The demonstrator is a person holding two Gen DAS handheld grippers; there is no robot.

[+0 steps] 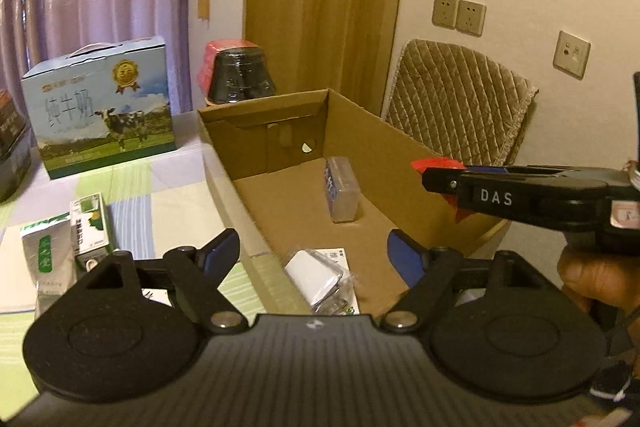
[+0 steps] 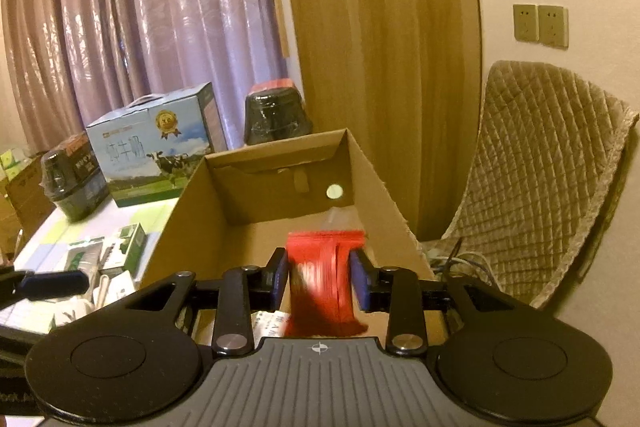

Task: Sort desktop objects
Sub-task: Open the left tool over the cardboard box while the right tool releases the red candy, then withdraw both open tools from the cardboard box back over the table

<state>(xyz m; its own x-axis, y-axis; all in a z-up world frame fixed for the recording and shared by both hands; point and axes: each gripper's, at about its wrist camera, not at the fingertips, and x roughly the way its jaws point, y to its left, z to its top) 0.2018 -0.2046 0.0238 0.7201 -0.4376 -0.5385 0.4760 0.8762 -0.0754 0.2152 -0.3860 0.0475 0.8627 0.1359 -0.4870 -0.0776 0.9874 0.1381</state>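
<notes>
An open cardboard box (image 1: 280, 115) (image 2: 264, 163) stands on the table. Inside lie a clear plastic case (image 1: 341, 189) and a white object in clear wrap (image 1: 316, 277). My left gripper (image 1: 316, 253) is open and empty above the box's near end. My right gripper (image 2: 320, 277) is shut on a red packet (image 2: 326, 279) and holds it over the box; from the left wrist view it (image 1: 440, 173) enters from the right over the box's right wall, red packet (image 1: 434, 163) showing. Small green-and-white cartons (image 1: 86, 231) (image 2: 132, 247) lie on the table left of the box.
A blue milk carton box (image 1: 100, 111) (image 2: 152, 143) and a black wrapped jar (image 1: 240, 73) (image 2: 276, 115) stand behind the box. Another dark container (image 2: 72, 179) sits far left. A quilted chair (image 1: 460, 99) (image 2: 536, 179) stands right of the table.
</notes>
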